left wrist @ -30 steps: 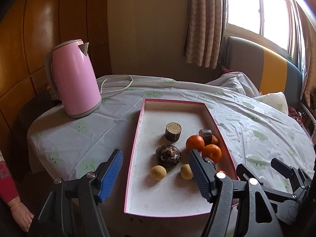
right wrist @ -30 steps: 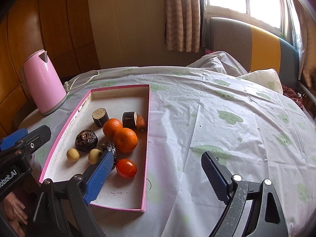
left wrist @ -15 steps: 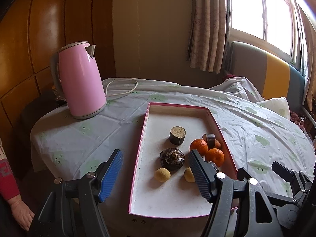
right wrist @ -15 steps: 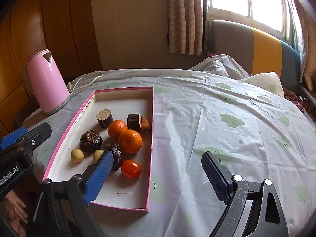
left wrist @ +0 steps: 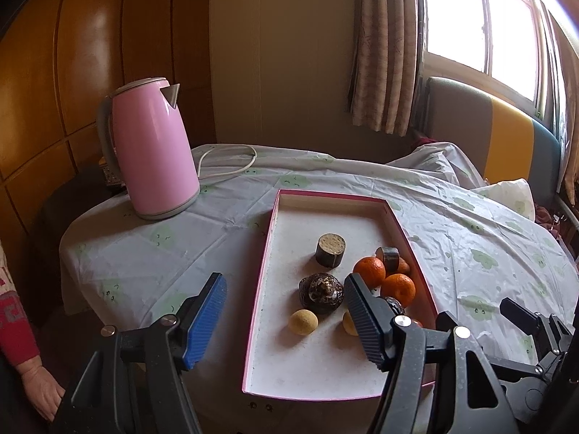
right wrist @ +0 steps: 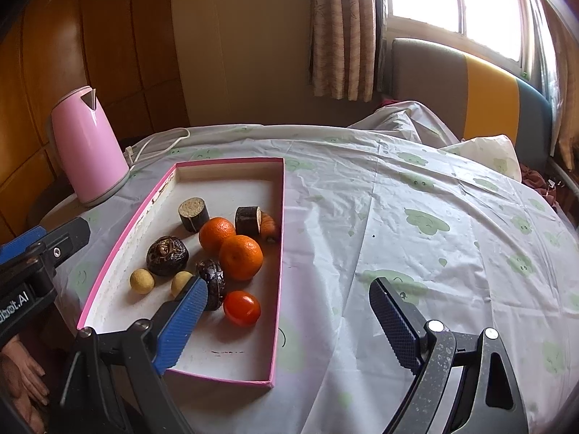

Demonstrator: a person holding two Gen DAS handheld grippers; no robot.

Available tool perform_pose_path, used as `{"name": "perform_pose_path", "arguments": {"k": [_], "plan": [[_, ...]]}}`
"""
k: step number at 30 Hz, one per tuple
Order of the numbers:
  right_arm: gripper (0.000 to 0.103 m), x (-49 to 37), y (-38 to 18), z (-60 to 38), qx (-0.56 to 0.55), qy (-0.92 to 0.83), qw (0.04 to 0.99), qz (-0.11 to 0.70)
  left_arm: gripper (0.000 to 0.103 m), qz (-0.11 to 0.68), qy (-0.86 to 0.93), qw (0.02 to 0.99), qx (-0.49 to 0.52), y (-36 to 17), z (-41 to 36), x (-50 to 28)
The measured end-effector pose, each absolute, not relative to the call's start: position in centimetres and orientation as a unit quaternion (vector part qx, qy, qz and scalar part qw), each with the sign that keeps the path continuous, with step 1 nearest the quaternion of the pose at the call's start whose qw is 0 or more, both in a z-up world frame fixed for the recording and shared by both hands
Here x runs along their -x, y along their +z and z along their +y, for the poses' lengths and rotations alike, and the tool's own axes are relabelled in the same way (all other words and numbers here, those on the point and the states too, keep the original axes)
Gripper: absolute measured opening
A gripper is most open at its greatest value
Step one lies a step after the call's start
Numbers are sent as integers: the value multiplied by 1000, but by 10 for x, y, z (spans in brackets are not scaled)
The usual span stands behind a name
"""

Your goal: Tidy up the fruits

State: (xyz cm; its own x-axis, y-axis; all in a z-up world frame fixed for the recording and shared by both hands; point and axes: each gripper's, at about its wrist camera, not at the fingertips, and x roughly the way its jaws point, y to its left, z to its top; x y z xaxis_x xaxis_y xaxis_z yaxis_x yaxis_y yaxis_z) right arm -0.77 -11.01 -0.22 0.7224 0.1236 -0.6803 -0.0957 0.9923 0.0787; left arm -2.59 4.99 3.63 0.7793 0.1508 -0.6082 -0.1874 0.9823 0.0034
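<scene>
**Fruit bunched in the pink tray, both tongs released**

Gathered in the pink-rimmed tray (right wrist: 278, 253), left of centre in the right wrist view: two oranges (right wrist: 240, 256), touching each other; a red tomato (right wrist: 241, 308) lower down, just beside a dark wrinkled fruit (right wrist: 211, 282); a larger dark mottled fruit (right wrist: 167, 256) further left; two small yellow balls (right wrist: 142, 281); two dark-skinned cut cylinders (right wrist: 193, 213) toward the far end, with something orange tucked behind the right one.

Probably light, all of it. Oranges: firm, slightly yielding, best taken across the widest part. Tomato: smooth, thin-skinned, likely to slip or bruise, so a soft squeeze across the middle. Yellow balls: small, round, apt to roll off the pads. Cylinders: stiff, easiest gripped on the curved sides.

Left gripper (left wrist: 286, 307): spread wide, holding nothing, hovering at the lower centre of the left wrist view over the tray's near left rim. Right gripper (right wrist: 289, 311): also spread wide and empty, blue pad in front of the dark wrinkled fruit, black pad over bare tablecloth (right wrist: 434, 199).

In the way: tight clustering, little room for a pad between the oranges and their neighbours; tray wall close to the right-hand fruit. Pink kettle (left wrist: 152, 148) and its white cord (left wrist: 228, 162) at upper left, well apart from the tray. A hand (left wrist: 43, 390) at the lower left edge.
</scene>
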Motion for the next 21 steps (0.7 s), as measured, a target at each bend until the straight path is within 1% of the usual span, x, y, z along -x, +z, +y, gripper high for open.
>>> {"name": "perform_pose_path", "arguments": {"k": [13, 19, 21], "plan": [[92, 6, -7, -114, -19, 56, 925, 374, 68, 325, 87, 941, 33, 35, 51, 24], [92, 6, -9, -115, -19, 55, 925, 376, 55, 316, 72, 945, 34, 36, 51, 26], [92, 6, -9, -117, -20, 55, 925, 376, 55, 311, 69, 947, 33, 38, 50, 26]]}}
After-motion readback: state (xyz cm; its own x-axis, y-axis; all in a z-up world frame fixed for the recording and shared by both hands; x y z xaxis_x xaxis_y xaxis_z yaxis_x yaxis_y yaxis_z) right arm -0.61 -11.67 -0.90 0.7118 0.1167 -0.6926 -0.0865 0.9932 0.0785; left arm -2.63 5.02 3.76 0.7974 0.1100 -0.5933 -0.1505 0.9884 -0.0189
